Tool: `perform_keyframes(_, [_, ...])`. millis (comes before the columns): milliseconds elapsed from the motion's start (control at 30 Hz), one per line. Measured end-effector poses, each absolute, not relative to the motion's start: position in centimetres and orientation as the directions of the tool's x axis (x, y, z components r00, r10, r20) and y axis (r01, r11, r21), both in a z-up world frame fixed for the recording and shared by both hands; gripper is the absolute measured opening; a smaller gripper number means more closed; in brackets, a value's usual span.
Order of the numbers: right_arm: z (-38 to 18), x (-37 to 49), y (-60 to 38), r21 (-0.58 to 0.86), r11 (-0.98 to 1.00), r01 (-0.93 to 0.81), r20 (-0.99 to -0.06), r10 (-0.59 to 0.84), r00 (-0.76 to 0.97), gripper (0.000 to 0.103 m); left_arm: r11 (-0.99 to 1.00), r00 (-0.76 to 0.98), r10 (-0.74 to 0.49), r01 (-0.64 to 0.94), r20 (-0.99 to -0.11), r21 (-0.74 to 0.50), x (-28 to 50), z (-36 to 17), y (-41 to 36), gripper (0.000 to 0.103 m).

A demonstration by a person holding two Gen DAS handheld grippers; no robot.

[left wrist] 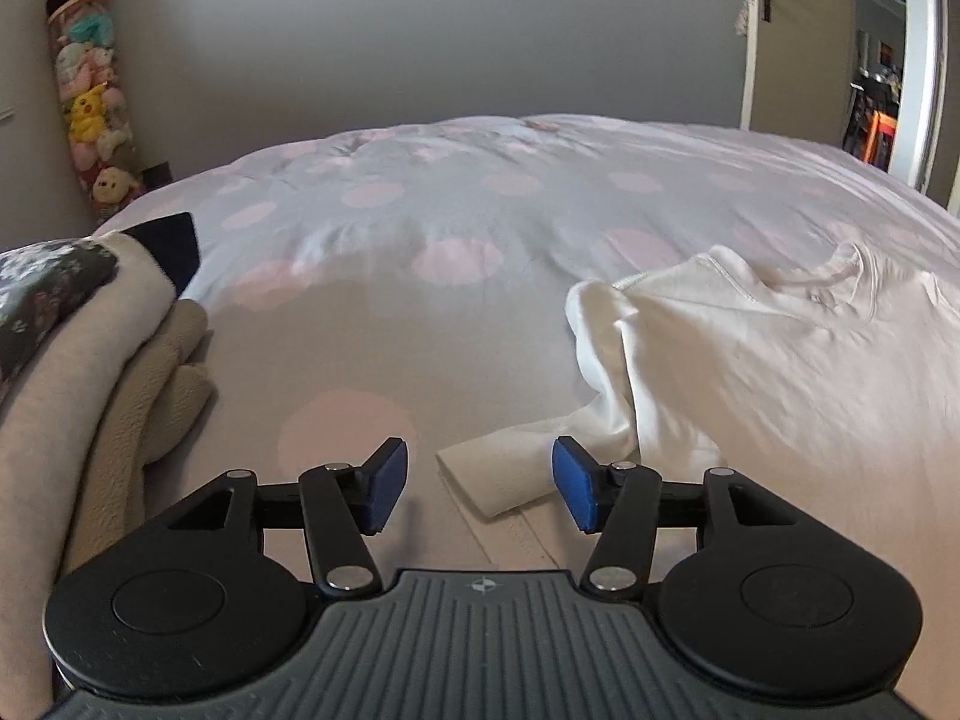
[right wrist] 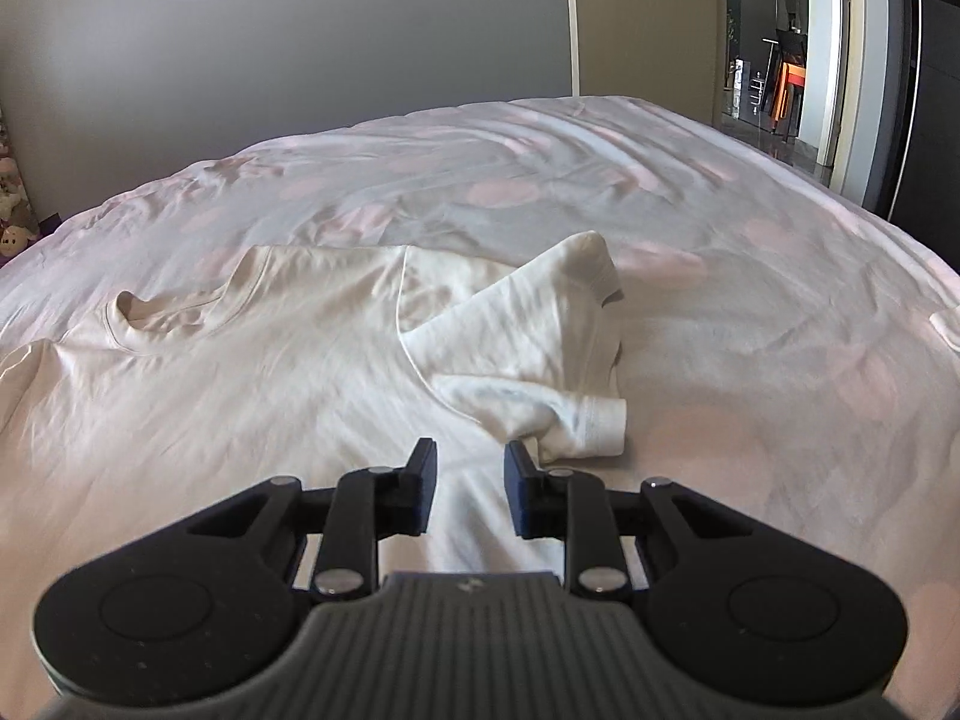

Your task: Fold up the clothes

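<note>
A white long-sleeved shirt (left wrist: 780, 360) lies spread on the bed, neckline facing away. In the left wrist view one sleeve's cuff end (left wrist: 498, 474) lies between the fingers of my left gripper (left wrist: 480, 483), which is open and empty just above it. In the right wrist view the shirt (right wrist: 270, 360) fills the left and middle, with its other sleeve (right wrist: 540, 360) folded back over the body, cuff (right wrist: 594, 426) toward me. My right gripper (right wrist: 470, 489) is open and empty, hovering over the shirt's right side just left of that cuff.
The bed has a pale duvet with pink dots (left wrist: 456, 210). A pile of folded beige and dark garments (left wrist: 90, 348) sits at the left edge. Stuffed toys (left wrist: 90, 90) hang in the far left corner. An open door (right wrist: 774, 60) is at the far right.
</note>
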State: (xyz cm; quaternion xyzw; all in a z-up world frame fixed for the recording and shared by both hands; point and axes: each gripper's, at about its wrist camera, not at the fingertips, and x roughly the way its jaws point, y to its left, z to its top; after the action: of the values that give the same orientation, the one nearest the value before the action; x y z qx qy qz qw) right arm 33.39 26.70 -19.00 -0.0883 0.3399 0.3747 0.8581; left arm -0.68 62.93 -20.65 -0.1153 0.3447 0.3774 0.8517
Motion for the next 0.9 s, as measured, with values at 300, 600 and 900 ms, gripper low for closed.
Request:
perform_keyframes(300, [-20.3, 31.0, 23.4, 0.089, 0.780, -0.620, -0.678, 0.503, 0.536, 0.029, 0.646, 0.458, 0.549, -0.763, -0.699, 0.007, -0.4, -19.6, 65.9, 0.002])
perform_keyframes(600, [-22.8, 30.4, 21.7, 0.150, 0.827, -0.542, -0.661, 0.491, 0.567, 0.041, 0.516, 0.187, 0.534, -0.844, -0.824, 0.143, -1.0, -19.9, 70.6, 0.003])
perform_keyframes(900, [-22.8, 31.7, 20.0, 0.221, 0.830, -0.512, -0.610, 0.528, 0.592, 0.042, 0.413, 0.133, 0.630, -0.891, -0.765, 0.186, -2.4, -18.1, 68.1, 0.018])
